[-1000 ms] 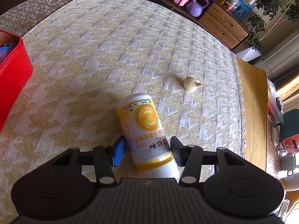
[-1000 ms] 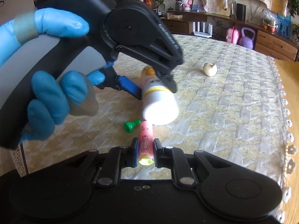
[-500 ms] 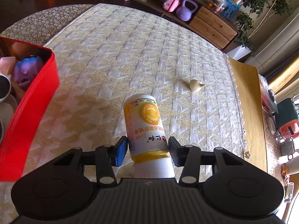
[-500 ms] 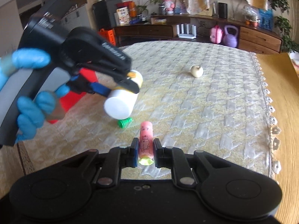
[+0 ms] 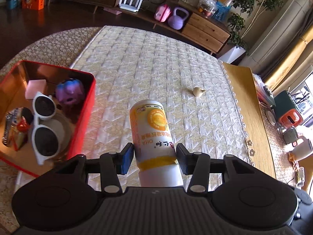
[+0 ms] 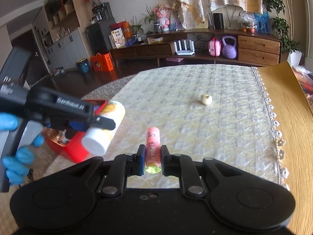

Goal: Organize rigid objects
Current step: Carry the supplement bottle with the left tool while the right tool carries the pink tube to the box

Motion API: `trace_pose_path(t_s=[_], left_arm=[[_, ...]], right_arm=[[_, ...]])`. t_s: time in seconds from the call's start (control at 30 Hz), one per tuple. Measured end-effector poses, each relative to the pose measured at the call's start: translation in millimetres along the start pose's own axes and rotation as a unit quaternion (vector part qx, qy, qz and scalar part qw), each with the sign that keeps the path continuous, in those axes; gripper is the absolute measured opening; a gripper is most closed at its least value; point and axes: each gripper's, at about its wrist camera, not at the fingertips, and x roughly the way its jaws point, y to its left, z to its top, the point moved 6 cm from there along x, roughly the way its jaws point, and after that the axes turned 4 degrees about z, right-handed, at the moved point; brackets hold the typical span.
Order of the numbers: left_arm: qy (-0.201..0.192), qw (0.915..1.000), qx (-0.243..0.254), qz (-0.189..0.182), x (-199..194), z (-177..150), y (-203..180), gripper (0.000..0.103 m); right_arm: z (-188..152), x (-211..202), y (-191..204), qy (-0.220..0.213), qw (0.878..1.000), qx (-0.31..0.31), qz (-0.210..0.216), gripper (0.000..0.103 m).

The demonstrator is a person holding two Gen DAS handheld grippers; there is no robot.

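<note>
A red rectangular metal tin holding white-framed sunglasses sits left of the left tongs, which pinch a yellow-and-white cylindrical plastic bottle. The right tongs pinch a pink plastic tube; a small cream garlic-shaped toy lies well beyond them.

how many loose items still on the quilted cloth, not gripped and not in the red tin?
1: the small cream garlic-shaped piece lying alone far right on the cloth. The grippers hide the near part of the cloth, so something there may be unseen.
</note>
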Motion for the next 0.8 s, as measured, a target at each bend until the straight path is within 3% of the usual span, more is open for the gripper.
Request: trace_pose_path(t_s=[0.47, 0.8], left_arm=[[-0.034, 0.9993, -0.016, 0.008, -50.8, 5.8, 72.0, 0.047], [-0.056, 0.9966, -0.029, 0.053, -65.9, 26.4, 139.9, 0.047]], right_arm=[[20.6, 21.9, 81.3, -0.001, 0.999, -0.043, 0.030, 0.015], [34.9, 64.3, 126.3, 0.014, 0.996, -0.067, 0.054, 0.015]])
